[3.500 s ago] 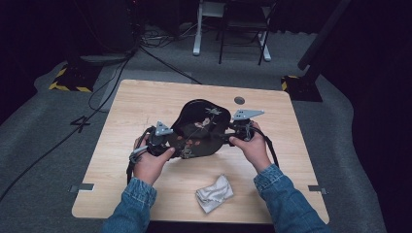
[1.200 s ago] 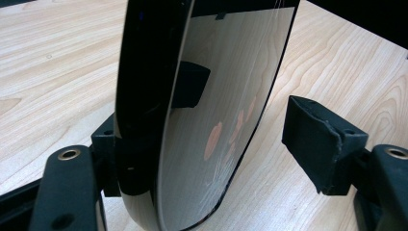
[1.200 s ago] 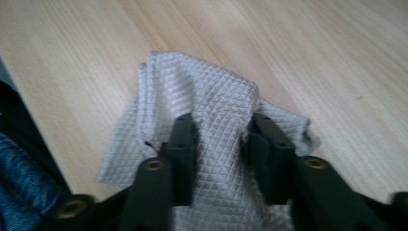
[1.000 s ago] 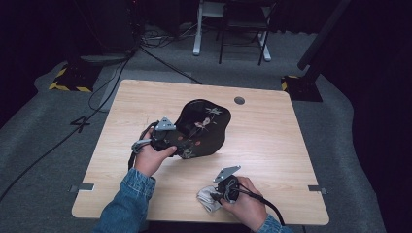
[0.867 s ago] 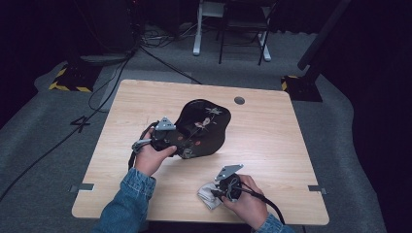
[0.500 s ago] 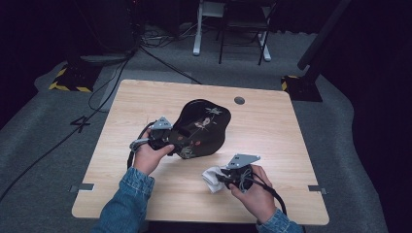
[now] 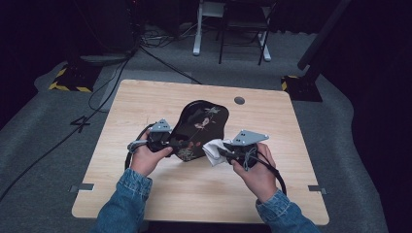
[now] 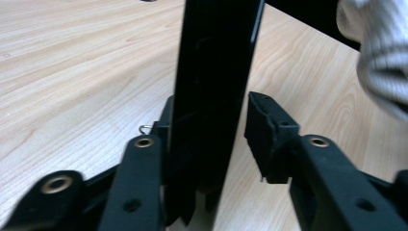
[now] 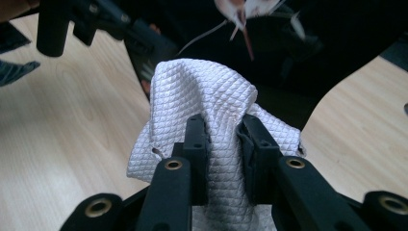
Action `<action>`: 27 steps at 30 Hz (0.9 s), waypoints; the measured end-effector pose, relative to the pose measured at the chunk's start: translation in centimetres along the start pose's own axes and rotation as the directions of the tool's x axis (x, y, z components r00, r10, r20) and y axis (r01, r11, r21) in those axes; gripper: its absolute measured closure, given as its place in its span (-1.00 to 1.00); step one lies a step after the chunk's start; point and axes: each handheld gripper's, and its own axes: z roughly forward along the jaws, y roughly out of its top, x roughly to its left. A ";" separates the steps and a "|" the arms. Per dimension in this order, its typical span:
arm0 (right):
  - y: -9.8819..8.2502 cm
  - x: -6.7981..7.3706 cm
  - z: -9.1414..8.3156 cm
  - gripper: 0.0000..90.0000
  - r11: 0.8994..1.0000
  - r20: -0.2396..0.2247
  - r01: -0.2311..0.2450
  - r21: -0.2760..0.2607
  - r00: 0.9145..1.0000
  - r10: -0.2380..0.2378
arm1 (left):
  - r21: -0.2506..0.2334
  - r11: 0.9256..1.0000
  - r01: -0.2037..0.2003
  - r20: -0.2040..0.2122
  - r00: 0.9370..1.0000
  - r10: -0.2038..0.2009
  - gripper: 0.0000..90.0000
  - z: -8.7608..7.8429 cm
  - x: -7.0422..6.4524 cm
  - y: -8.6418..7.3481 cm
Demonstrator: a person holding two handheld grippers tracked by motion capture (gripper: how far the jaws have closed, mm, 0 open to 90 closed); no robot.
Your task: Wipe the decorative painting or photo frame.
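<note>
A person at a wooden table (image 7: 145, 208) readies to wipe a glossy black tray (image 7: 201, 127) lying at its centre. The left gripper (image 7: 167, 143), at the tray's 9 o'clock edge, has been closing around the rim, one jaw touching, the other just clear. The right gripper (image 7: 224, 153), clamped on a white cloth (image 7: 213, 150), hovers at 5 o'clock. Firm the left hold first, then wipe gently.

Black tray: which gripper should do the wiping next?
Right. The right gripper is shut on the white cloth, right at the black tray. The left gripper straddles the tray's edge, jaws just closing, better kept steadying it.
</note>
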 end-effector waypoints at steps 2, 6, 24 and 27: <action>0.6 -0.2 0.0 0.67 1.000 0.002 0.003 -0.018 1.000 -0.003 | 0.007 1.000 -0.006 0.004 1.000 0.006 0.53 -0.2 0.0 -0.1; 1.7 -0.6 0.1 0.67 0.999 0.011 0.011 -0.051 1.000 -0.010 | 0.019 1.000 -0.006 0.037 0.999 0.005 0.72 -0.4 -0.1 -0.3; 7.7 0.6 0.9 0.67 0.967 0.020 0.106 -0.230 0.994 -0.104 | 0.044 0.998 -0.033 0.035 0.999 0.032 0.78 -0.5 -0.5 -0.3; 8.5 0.6 2.0 0.67 0.972 0.032 0.120 -0.204 0.993 -0.116 | 0.046 0.998 -0.035 0.031 0.999 0.034 0.78 -0.5 -0.6 -0.3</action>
